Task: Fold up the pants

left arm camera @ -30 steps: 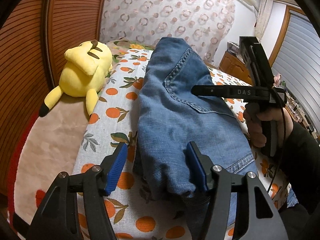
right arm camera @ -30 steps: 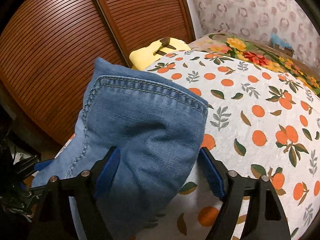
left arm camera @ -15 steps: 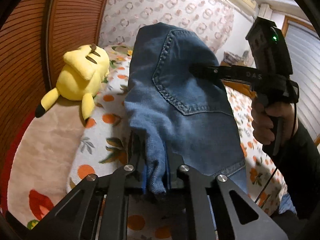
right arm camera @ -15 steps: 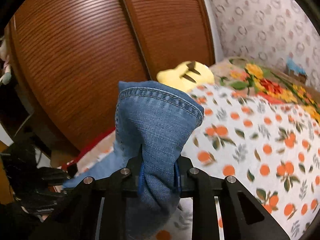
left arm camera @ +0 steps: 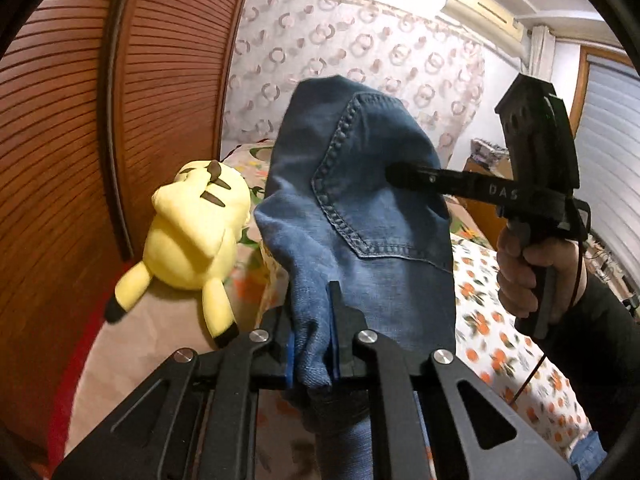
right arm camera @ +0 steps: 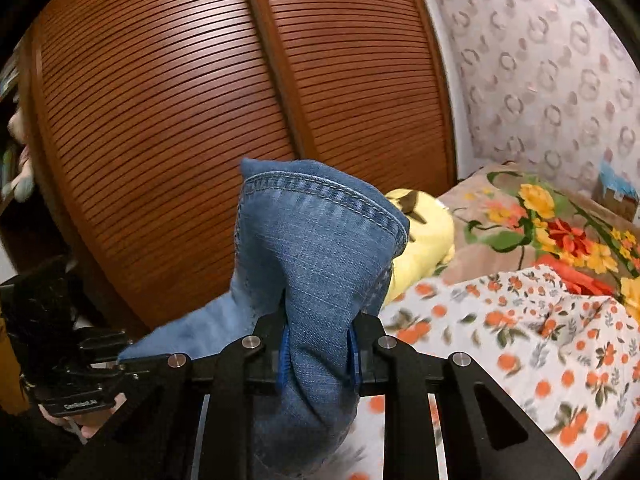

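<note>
Aloft above the bed: jeans, pinched at one bunched edge by the left hand-held gripper and at the hem by the right hand-held gripper; beside them, a yellow plush toy near the wooden doors.

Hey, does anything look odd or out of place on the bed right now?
Only the yellow plush toy: it lies tipped over near the bed's edge by the wooden doors. The jeans are gripped as expected.

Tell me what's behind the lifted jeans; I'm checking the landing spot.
Behind the jeans: a yellow plush toy on the orange-print bedspread, partly hidden. The bed directly under the denim is covered.
</note>
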Available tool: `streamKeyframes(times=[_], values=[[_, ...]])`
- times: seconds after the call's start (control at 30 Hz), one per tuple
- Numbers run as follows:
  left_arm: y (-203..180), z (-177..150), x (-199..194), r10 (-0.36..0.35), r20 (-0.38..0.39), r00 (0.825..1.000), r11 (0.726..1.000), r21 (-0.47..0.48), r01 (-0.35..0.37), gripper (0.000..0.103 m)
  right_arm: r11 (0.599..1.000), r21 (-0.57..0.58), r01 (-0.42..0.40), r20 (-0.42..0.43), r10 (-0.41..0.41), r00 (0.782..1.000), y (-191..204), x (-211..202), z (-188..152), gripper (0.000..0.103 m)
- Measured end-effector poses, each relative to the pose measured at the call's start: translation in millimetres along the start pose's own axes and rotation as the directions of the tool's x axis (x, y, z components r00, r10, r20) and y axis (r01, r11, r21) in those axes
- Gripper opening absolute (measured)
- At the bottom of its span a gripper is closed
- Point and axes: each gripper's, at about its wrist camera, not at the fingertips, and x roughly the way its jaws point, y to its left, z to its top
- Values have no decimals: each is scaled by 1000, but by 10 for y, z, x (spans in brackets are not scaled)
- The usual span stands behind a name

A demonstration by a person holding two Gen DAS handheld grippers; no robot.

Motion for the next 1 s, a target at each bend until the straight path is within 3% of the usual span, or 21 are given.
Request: streamKeyframes(times=[0.2, 0.4, 0.47, 0.57, 0.7, 0.73, 0.77, 0.8, 0.87, 1.0], values=[[3, 260, 642, 18, -81, 997, 999, 43, -15, 13, 994, 76, 75, -36, -72, 997, -663, 397, -8, 27], [56, 111, 1107, 44, -193, 980, 998, 60, -33, 13, 970, 123, 210, -195, -184, 963, -1146, 758, -276, 58], [54, 87, 1141, 54, -198, 979, 997, 63, -42, 13, 966, 122, 228, -201, -201, 959, -1210, 720, -331, 68], [52, 65, 1123, 61, -198, 978, 997, 63, -49, 13, 959, 87, 270, -174, -253, 952, -1173, 660, -247, 72], [71, 41, 1132, 66, -208, 976, 997, 53, -56, 13, 948, 27, 317, -92, -314, 945, -770, 428, -186, 72], [79, 25, 1152, 66, -212, 975, 997, 51, -56, 13, 947, 12, 321, -71, -320, 945, -699, 404, -164, 68], [93, 6, 1164, 67, -216, 974, 997, 51, -58, 13, 951, 5, 308, -44, -308, 950, -656, 376, -181, 53], [93, -2, 1179, 69, -219, 973, 997, 50, -60, 13, 960, 1, 280, -29, -280, 960, -612, 360, -200, 47], [108, -24, 1211, 70, -225, 972, 997, 47, -61, 14, 967, -10, 253, -65, -253, 965, -576, 440, -295, 29], [105, -49, 1215, 72, -227, 971, 997, 49, -63, 14, 957, -16, 291, -158, -289, 944, -666, 785, -414, 28]])
